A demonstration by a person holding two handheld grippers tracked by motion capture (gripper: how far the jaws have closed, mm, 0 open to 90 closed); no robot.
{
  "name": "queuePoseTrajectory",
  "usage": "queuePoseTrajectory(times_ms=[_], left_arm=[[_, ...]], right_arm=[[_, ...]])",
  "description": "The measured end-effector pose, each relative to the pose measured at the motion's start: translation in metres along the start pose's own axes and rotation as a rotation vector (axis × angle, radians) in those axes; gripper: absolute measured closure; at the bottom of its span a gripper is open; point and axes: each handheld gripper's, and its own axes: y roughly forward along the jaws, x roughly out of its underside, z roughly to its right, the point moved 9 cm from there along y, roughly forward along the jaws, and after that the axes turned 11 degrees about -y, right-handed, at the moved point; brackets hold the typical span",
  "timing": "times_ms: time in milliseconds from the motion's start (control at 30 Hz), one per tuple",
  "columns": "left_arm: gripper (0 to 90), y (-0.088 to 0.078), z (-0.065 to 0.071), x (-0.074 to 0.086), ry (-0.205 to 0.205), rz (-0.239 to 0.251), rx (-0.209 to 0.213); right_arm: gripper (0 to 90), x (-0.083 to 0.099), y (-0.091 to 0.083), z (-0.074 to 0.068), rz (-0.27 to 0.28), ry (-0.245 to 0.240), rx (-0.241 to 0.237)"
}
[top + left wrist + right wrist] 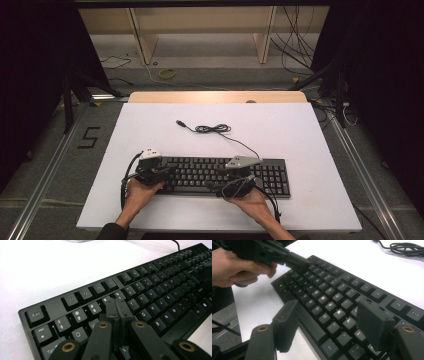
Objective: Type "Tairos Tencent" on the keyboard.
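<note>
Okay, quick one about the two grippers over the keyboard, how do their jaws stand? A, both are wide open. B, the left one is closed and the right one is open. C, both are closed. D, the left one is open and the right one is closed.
B: the left gripper has its jaws pressed together above the keyboard, while the right gripper has a wide gap between its jaws with nothing in it.

Keyboard lies on table, cable behind.
</note>
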Motion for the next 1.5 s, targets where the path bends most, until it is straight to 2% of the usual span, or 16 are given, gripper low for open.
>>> queuePoseTrajectory(times_ms=[200,500,800,1000,1033,1067,1233,1500], left_arm=[[88.9,0.01,0.001,0.001,0.0,-0.026,-0.009],[88.9,0.015,-0.003,0.006,0.0,-0.06,-0.027],[88.9,0.015,-0.003,0.006,-0.011,-0.058,-0.027],[83.3,0.008,-0.002,0.002,-0.016,-0.034,-0.013],[83.3,0.007,-0.002,0.001,-0.03,-0.021,-0.009],[80.2,0.004,-0.003,0.0,-0.036,-0.01,-0.002],[76.3,-0.002,-0.003,-0.003,-0.041,0.009,0.014],[64.7,-0.01,-0.001,-0.002,-0.054,0.024,0.044]], right_arm=[[35.5,0.002,-0.003,-0.001,0.002,-0.001,0.001],[35.5,0.004,-0.005,-0.001,0.002,0.003,0.002],[35.7,0.003,-0.005,-0.003,0.001,-0.001,0.002],[36.6,0.001,-0.004,-0.001,0.005,-0.001,0.005],[36.6,0.001,-0.004,-0.001,0.005,-0.001,0.005],[38.0,0.0,-0.004,-0.001,0.006,-0.002,0.004],[42.5,0.0,-0.001,-0.001,-0.002,-0.005,0.003],[58.2,-0.002,0.009,-0.002,-0.017,0.003,-0.013]])
